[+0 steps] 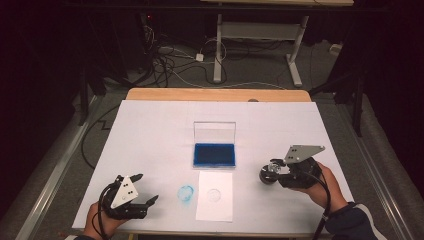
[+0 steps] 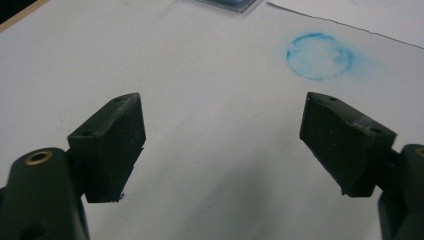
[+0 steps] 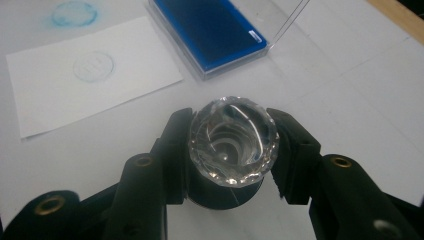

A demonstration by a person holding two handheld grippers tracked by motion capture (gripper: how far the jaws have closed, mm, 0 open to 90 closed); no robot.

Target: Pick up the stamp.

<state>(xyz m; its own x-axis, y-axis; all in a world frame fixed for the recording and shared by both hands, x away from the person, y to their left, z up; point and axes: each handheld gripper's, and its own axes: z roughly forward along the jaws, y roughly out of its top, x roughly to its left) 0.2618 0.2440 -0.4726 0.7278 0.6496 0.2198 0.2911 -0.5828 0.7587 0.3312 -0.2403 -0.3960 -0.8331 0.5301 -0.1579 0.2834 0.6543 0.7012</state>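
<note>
The stamp (image 3: pixel 232 150), a round black body with a faceted clear top, sits at centre of the right gripper view, clamped between the jaws of the right gripper (image 1: pixel 272 172); in the high view it stands on the table at right of centre. The ink pad (image 1: pixel 214 154) lies open at frame centre, lid raised. Below it, the paper sheet (image 1: pixel 215 196) carries one faint circular imprint (image 1: pixel 214 194). A blue ring mark (image 1: pixel 186 194) sits on the table cover just left of the sheet. The left gripper (image 1: pixel 147 188), lower left, is spread wide and holds nothing. Judgement: one weak impression exists; re-inking and a firmer stamping appear to remain.
</note>
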